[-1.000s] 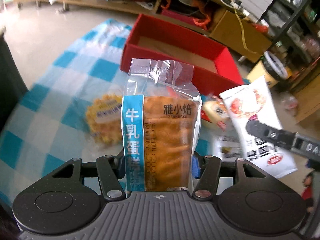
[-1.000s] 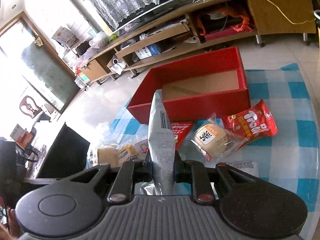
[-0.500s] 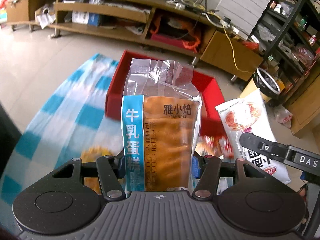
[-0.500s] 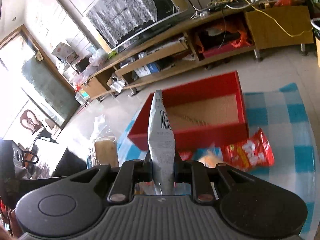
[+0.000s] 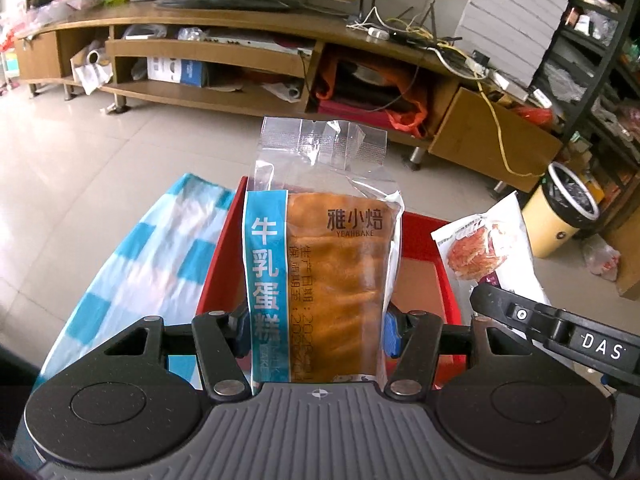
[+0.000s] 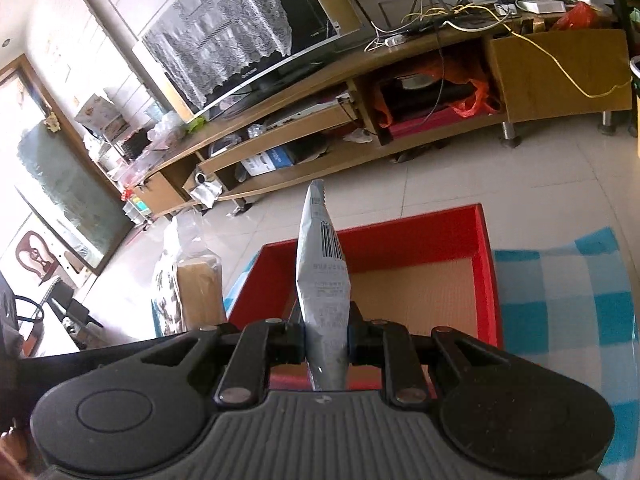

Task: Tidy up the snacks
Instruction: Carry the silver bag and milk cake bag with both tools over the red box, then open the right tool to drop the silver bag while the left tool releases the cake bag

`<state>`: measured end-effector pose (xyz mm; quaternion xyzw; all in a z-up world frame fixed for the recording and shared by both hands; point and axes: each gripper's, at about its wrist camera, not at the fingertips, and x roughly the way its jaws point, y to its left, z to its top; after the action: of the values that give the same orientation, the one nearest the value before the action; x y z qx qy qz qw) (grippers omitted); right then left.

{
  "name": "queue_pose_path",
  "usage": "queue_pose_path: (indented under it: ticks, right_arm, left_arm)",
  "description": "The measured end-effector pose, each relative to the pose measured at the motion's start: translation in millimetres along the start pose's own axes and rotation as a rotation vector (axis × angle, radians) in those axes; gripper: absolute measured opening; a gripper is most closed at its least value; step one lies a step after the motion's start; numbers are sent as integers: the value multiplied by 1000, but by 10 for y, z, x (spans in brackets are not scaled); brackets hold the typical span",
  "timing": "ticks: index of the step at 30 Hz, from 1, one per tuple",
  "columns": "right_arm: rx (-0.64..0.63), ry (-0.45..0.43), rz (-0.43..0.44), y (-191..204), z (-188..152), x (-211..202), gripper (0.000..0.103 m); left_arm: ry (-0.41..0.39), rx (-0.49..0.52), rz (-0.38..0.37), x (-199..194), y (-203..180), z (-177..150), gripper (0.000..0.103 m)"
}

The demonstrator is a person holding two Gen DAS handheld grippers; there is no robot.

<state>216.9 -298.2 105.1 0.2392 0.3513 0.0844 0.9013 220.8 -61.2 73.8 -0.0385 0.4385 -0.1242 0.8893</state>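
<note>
In the left wrist view, the left gripper (image 5: 316, 332) is seen closed around a cake packet (image 5: 320, 280), which is held upright between the blue finger pads (image 5: 390, 334). The packet is clear plastic with a blue band of white characters down its left side and a golden-brown cake inside. Behind and below it, a red box (image 5: 424, 226) with a brown cardboard floor is seen, its opening facing up. A blue-and-white checked cloth (image 5: 152, 256) is spread to the left of the box and beneath it. To the right, a white snack bag (image 5: 492, 248) with an orange food print is held up near the box's right wall, and the black body of the right gripper (image 5: 560, 336), marked "DAS", is seen in front of it. A wooden TV stand (image 5: 240, 56) runs across the background.

In the right wrist view, the right gripper (image 6: 326, 340) is seen clamped on the white snack bag (image 6: 324, 280), which is viewed edge-on with a barcode facing the camera. The bag is held above the near wall of the red box (image 6: 486, 276), whose cardboard floor is bare. The checked cloth (image 6: 560, 300) lies to the right of the box. At the left, the cake packet (image 6: 198, 288) is seen from behind, held beside the box's left wall.
</note>
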Motion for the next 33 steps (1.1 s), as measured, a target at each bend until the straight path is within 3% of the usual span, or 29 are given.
queue_pose_path:
  ticks: [10, 22, 33]
  right_arm:
    - [39, 42, -35, -290, 131, 453, 20]
    - [31, 138, -87, -431, 35, 864, 22]
    - [-43, 116, -199, -443, 63, 818, 33]
  left_arm:
    - [32, 31, 56, 472, -35, 162, 65]
    - [99, 52, 127, 865, 31, 147, 66]
    - [61, 29, 153, 752, 100, 167, 81]
